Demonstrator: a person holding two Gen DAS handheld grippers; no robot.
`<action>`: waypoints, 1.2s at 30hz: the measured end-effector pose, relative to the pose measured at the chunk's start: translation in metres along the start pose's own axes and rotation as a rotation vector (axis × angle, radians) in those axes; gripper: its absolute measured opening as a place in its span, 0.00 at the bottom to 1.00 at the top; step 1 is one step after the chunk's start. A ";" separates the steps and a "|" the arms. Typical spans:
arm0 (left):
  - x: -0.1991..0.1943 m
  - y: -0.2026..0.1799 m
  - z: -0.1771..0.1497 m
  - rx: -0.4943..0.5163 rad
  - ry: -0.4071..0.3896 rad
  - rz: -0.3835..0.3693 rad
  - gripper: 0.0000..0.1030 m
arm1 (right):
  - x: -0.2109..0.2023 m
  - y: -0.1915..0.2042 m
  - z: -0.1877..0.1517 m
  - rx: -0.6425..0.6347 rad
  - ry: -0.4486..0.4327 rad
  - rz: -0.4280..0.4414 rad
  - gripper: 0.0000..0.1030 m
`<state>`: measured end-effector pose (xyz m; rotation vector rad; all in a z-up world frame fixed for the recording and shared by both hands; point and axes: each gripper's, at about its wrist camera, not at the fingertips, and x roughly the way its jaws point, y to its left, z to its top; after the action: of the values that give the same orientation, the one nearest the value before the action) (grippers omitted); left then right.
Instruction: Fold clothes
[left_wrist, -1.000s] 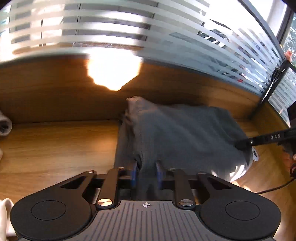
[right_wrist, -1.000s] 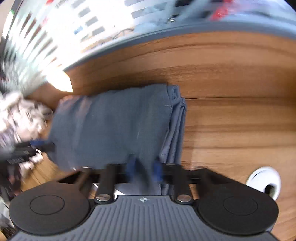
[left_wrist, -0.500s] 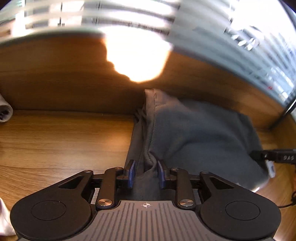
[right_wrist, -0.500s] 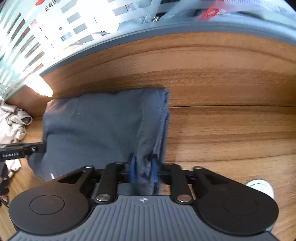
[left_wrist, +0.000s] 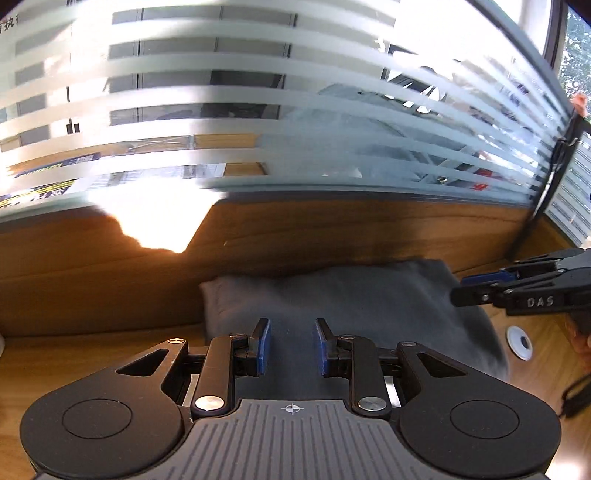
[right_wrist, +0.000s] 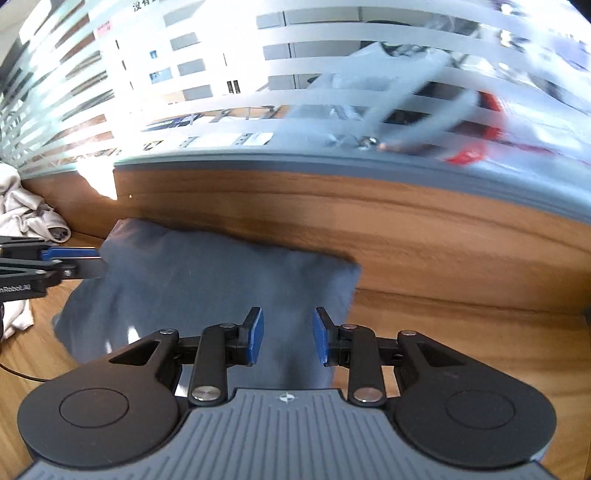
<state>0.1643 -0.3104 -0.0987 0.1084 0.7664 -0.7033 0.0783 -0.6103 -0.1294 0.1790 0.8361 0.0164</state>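
Only the right wrist view takes in the pale crumpled clothes (right_wrist: 22, 218) heaped at the tabletop's back edge, left of the folded garment (right_wrist: 221, 280), along with a thin black cable (right_wrist: 22, 374) on the wood. Only the left wrist view shows the round white cable port (left_wrist: 520, 342) set in the tabletop (left_wrist: 92, 354) just past the garment's right side, and a dark post (left_wrist: 543, 206) rising where the striped glass partition (left_wrist: 258, 92) meets the next pane.

Both tools tilt down toward the tabletop from its near side. The left gripper (left_wrist: 290, 345) hangs over the near part of the grey garment (left_wrist: 351, 299), its jaws narrowly parted with bare cloth showing between the blue pads (left_wrist: 263, 345), which press on nothing. The right gripper (right_wrist: 288, 338) stands the same way over the garment's near right part, jaws a little apart and gripping nothing. Each gripper shows in the other's view, reaching in from the side beside the garment's edge.

The garment is dark blue-grey, folded into a thick, roughly rectangular pad with soft rounded corners. It lies flat against the wooden upstand along the tabletop's back edge.
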 end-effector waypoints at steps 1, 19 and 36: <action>0.005 0.001 0.000 -0.004 0.003 0.009 0.27 | 0.006 0.000 0.003 -0.008 0.002 0.000 0.32; -0.013 0.051 -0.010 -0.190 0.012 -0.081 0.43 | 0.020 -0.022 0.018 0.033 0.021 0.021 0.41; -0.025 0.058 -0.080 -0.309 0.175 0.048 0.24 | -0.011 -0.032 -0.074 0.159 0.129 0.130 0.26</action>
<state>0.1390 -0.2254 -0.1493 -0.0934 1.0286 -0.5277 0.0144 -0.6318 -0.1753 0.3850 0.9537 0.0845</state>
